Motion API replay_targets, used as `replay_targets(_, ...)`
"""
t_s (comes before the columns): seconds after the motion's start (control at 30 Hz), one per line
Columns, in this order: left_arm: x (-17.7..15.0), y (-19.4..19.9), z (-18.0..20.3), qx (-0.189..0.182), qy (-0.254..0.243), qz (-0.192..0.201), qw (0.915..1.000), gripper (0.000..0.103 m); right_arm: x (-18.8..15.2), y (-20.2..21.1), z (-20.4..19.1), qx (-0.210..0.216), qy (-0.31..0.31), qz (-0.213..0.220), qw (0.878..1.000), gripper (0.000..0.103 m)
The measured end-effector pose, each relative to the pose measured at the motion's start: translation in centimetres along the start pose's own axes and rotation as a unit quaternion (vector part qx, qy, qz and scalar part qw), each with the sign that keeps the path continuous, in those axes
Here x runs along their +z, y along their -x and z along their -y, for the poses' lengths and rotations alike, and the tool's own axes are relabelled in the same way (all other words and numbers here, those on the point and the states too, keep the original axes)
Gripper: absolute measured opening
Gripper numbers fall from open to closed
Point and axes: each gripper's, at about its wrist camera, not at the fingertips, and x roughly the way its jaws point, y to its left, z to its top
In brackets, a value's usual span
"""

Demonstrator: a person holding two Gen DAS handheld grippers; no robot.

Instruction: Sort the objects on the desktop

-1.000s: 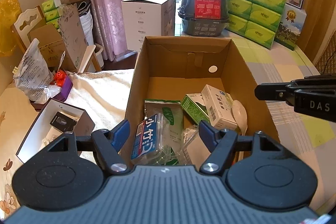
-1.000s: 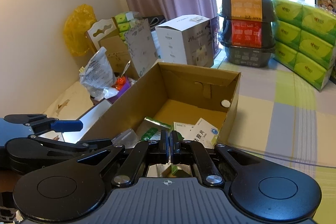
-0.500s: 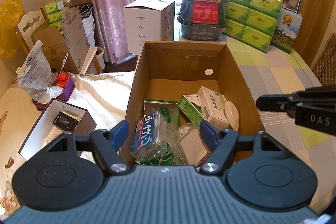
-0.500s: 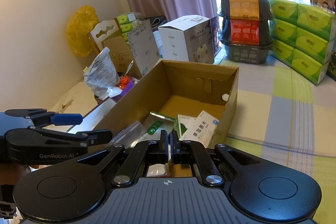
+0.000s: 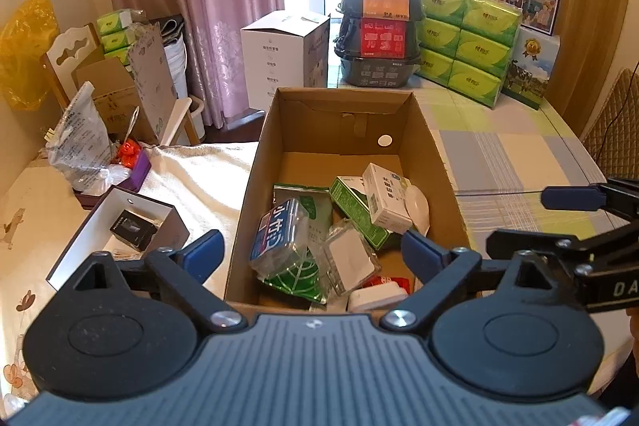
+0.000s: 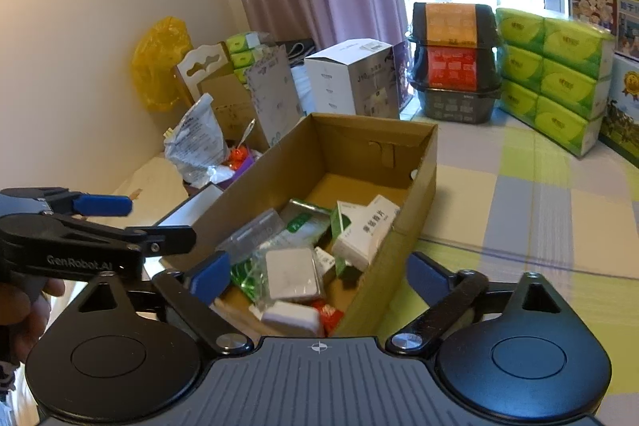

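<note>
Cardboard box (image 5: 419, 130) of items, left gripper (image 5: 311, 254) and right gripper (image 6: 319, 272) spread above

Ahead of the black left tongs (image 5: 311, 254) with blue pads (image 5: 203, 252), the brown cardboard box (image 5: 343, 106) holds a white carton (image 5: 385, 196), a green carton (image 5: 353, 212), a blue-labelled clear pack (image 5: 277, 234) and something red, perhaps a wrapper (image 5: 389, 282). Beyond, lime-green tissue packs (image 5: 467, 42); rightward, a surface (image 5: 507, 154) checked yellow, grey and white.
</note>
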Motion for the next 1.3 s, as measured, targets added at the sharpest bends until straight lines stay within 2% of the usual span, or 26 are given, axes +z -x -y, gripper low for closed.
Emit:
replay_targets(0.07,-0.4,0.8,0.2,0.007,-0.004,0.005,1.0000,0.102,-0.6,0.8,0.0,-0.003,-0.005,-0.001,1.000,0.101)
replay_targets(0.37,-3.3,4.3,0.0,0.033,0.025,0.008,0.9991,0.102,-3.4,4.3,0.2,-0.001,-0.061,-0.013,0.998,0.101)
replay_targets(0.5,-4.8,6.3,0.6,0.057,0.030,0.025,0.9976,0.102,-5.1,5.6,-0.2,-0.002,-0.075,-0.023,0.997,0.101)
replay_targets(0.6,-5.8,7.6,0.9,0.062,0.042,0.027,0.9968,0.102,-6.0,6.3,-0.1,-0.001,-0.093,-0.039,0.995,0.101)
replay_targets(0.73,-6.9,8.7,1.8,0.056,0.050,0.020,0.9970,0.102,-6.7,6.8,-0.1,-0.051,-0.122,-0.083,0.988,0.101)
replay_targets(0.8,-7.6,9.2,2.3,0.057,0.057,0.011,0.9967,0.102,-7.1,7.3,0.3,-0.038,-0.133,-0.096,0.986,0.101)
replay_targets(1.0,-9.4,10.3,3.1,0.040,0.084,-0.014,0.9955,0.102,-7.7,9.2,-0.3,-0.063,-0.093,-0.088,0.990,0.101)
replay_targets(1.3,-11.1,10.8,4.1,0.039,0.093,-0.028,0.9945,0.102,-8.9,10.3,-1.7,-0.057,-0.065,-0.076,0.993,0.101)
